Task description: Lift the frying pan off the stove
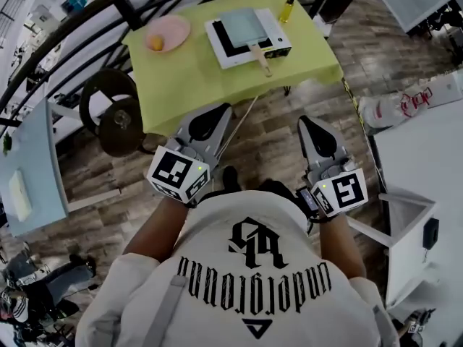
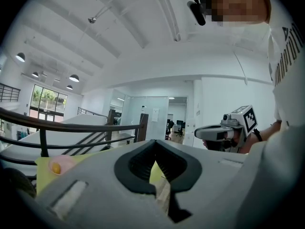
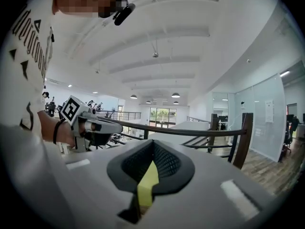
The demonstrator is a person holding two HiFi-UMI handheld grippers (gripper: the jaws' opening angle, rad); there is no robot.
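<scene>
Head view shows the left hand-held gripper (image 1: pixel 223 110) and the right hand-held gripper (image 1: pixel 304 120) both pressed together, empty, well apart from the frying pan (image 1: pixel 244 26) on the stove (image 1: pixel 279 44).

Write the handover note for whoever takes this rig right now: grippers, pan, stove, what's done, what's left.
Left gripper: fingers shut, empty, held in front of the body, short of the table.
Right gripper: the same, shut and empty.
Frying pan: sits on the stove on the green table, with its wooden handle pointing toward the person.
Also on the table: pink plate, bottle.
Done: nothing; the pan is untouched.
Left: step up, open a gripper, take the handle, lift the pan clear of the stove.
</scene>
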